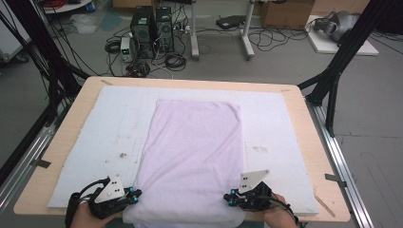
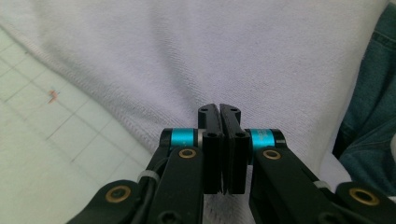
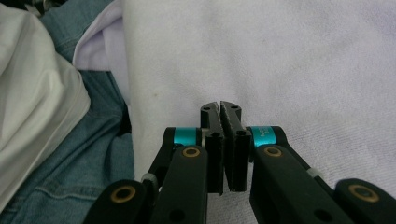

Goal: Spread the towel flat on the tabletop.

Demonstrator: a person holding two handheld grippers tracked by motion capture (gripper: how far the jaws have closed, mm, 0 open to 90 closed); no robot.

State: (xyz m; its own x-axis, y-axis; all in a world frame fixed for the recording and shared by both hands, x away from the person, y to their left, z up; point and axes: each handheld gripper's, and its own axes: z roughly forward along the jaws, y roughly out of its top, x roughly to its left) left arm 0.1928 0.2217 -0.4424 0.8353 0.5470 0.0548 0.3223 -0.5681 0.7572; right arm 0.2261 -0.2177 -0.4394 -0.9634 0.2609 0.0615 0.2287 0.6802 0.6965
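Where towel [image 1: 192, 156] overhangs, bare mat [image 1: 109, 137] alongside

The floor [image 1: 285, 61] is grey and smooth, with many black cables [image 1: 271, 38] lying on it. Two black computer towers [image 1: 152, 31] stand behind the wooden table [image 1: 304, 137]. Near them are the white legs of a stand [image 1: 221, 45]. Cardboard boxes [image 1: 285, 12] sit at the far side. Black metal frames [image 1: 347, 57] rise on both sides.

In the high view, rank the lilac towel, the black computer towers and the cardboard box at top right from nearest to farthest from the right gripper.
1. Lilac towel: right at the right gripper, at the table's near edge.
2. Black computer towers: on the floor beyond the table, upper left.
3. Cardboard box: at the top, far right; close to the towers in distance.
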